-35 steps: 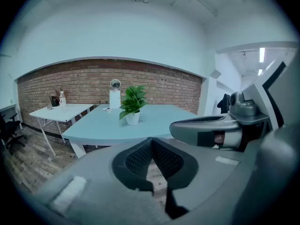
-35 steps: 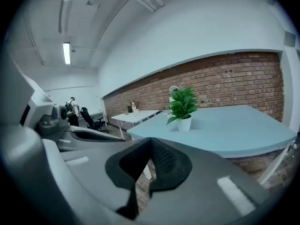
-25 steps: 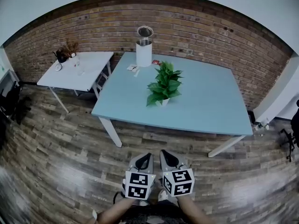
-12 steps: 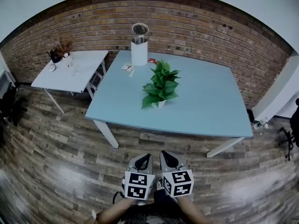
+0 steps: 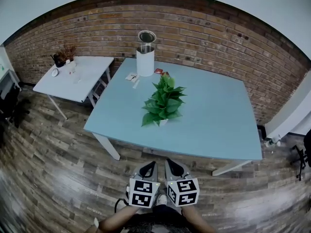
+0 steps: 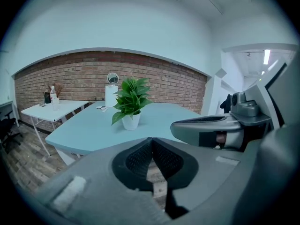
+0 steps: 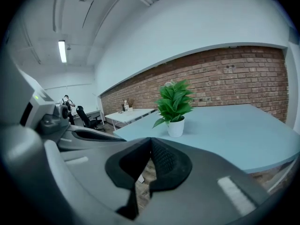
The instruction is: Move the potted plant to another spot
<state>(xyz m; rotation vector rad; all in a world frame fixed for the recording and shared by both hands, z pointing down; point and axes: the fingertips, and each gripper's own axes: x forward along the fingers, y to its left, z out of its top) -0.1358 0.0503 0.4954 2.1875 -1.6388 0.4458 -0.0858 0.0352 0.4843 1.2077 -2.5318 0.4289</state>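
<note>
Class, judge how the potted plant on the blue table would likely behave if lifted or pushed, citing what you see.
The potted plant probably tips easily when pushed: its leaves spread wider than the small white pot. The leaves look floppy and would likely bend under a grip. The pot's smooth wall may slip.

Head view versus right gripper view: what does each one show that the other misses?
Only the head view shows the marker cubes on the left gripper and right gripper, and the person's forearms. Only the right gripper view shows a ceiling light, a distant person, and its own fingers closed on nothing. Both show the potted plant on the blue table, the brick wall and the white side table.
</note>
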